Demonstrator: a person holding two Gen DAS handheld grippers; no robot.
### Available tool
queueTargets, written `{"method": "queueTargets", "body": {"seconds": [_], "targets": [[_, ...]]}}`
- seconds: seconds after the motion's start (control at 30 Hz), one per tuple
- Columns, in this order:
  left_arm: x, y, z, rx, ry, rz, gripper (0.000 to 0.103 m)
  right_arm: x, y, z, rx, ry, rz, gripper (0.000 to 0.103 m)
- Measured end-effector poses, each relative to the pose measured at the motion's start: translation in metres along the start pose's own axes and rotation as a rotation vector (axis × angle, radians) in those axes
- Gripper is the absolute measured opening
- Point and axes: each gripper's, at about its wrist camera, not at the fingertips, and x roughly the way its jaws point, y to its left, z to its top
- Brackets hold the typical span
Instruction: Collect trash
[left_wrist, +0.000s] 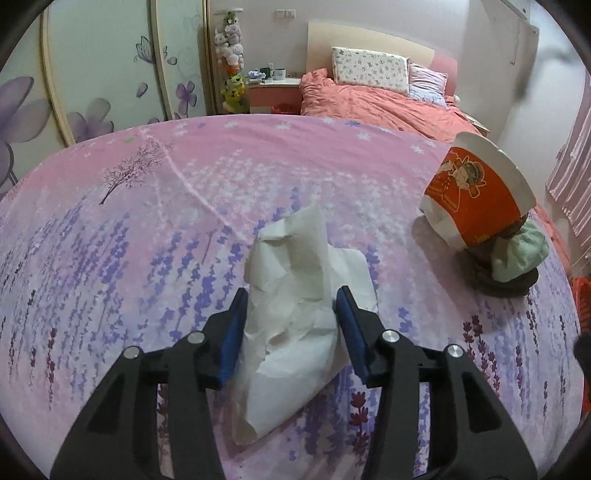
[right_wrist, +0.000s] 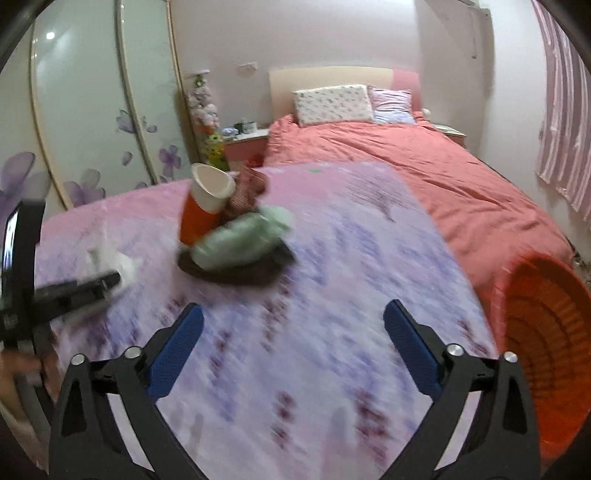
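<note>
place: home bedroom | cues: bed (right_wrist: 406, 166), pillows (right_wrist: 332, 103), floral wardrobe doors (left_wrist: 110, 74), nightstand (left_wrist: 273, 94)

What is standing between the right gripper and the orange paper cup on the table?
Nothing visible. Only bare tablecloth lies between the open right gripper and the paper cup. The cup leans on green and checked cloths beside and behind it, not in front.

Left wrist view looks steeply down, close over a pink floral cloth (left_wrist: 155, 206). Right wrist view looks shallower across the same cloth toward an orange basket (right_wrist: 546, 332). Both share the orange paper cup (left_wrist: 476, 188) and far bed (left_wrist: 369, 103).
</note>
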Motion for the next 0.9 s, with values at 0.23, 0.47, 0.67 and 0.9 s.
{"method": "queueTargets", "body": {"seconds": [0.23, 0.47, 0.67, 0.9], "targets": [[0.005, -0.002, 0.0, 0.021, 0.005, 0.025, 0.05, 0.044, 0.024, 0.034, 0.045, 0.029, 0.001, 0.084], [0.007, -0.007, -0.001, 0.021, 0.006, 0.029, 0.052, 0.065, 0.015, 0.034, 0.103, 0.094, -0.005, 0.026], [0.008, -0.007, -0.001, 0.021, 0.006, 0.029, 0.052, 0.036, -0.011, 0.022, 0.156, 0.062, -0.005, 0.011], [0.008, -0.007, -0.001, 0.022, 0.006, 0.03, 0.052, 0.003, -0.042, 0.006, 0.191, 0.026, -0.056, 0.011]]}}
